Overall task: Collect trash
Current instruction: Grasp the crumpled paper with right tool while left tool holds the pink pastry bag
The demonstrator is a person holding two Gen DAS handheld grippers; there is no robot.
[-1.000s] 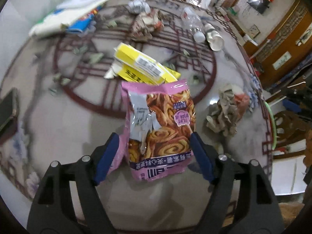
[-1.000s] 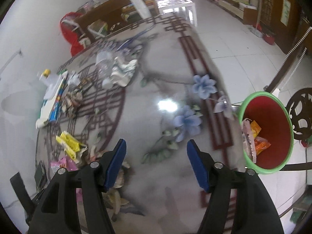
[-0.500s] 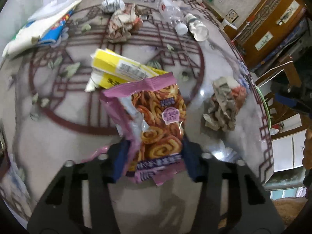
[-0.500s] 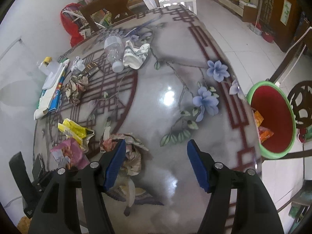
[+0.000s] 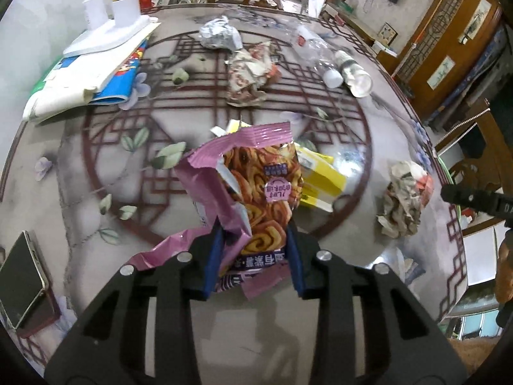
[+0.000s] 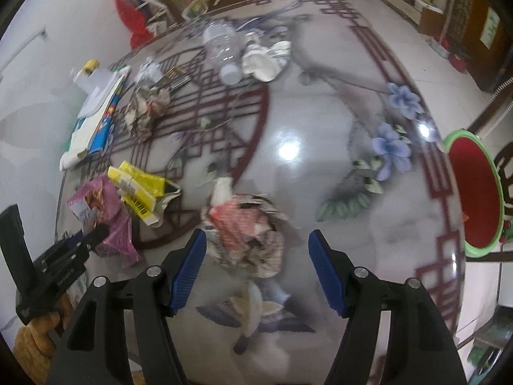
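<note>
My left gripper [image 5: 253, 243] has its jaws closing on a pink snack bag [image 5: 256, 186]. The blue pads press its lower end, and the bag stands crumpled above the table. A yellow wrapper [image 5: 320, 176] lies just behind it. My right gripper [image 6: 256, 247] is open and hovers over a crumpled paper wad [image 6: 247, 227]. The wad sits in the gap between the fingers, untouched. The same wad [image 5: 404, 199] shows at the right in the left wrist view. The pink bag [image 6: 105, 211] and the left gripper [image 6: 93, 237] show at the lower left in the right wrist view.
A green bin with a red inside [image 6: 474, 192] stands beyond the table's right edge. On the round patterned table lie a clear bottle [image 6: 221, 48], a crushed cup [image 6: 263, 57], another paper wad [image 5: 250, 77], a foil ball [image 5: 218, 33], booklets [image 5: 96, 64] and a phone [image 5: 22, 276].
The left jaws closed on the pink bag, crumpling it, and it now stands clear of the yellow wrapper. The right gripper moved across the table until the paper wad lay between its fingers.
</note>
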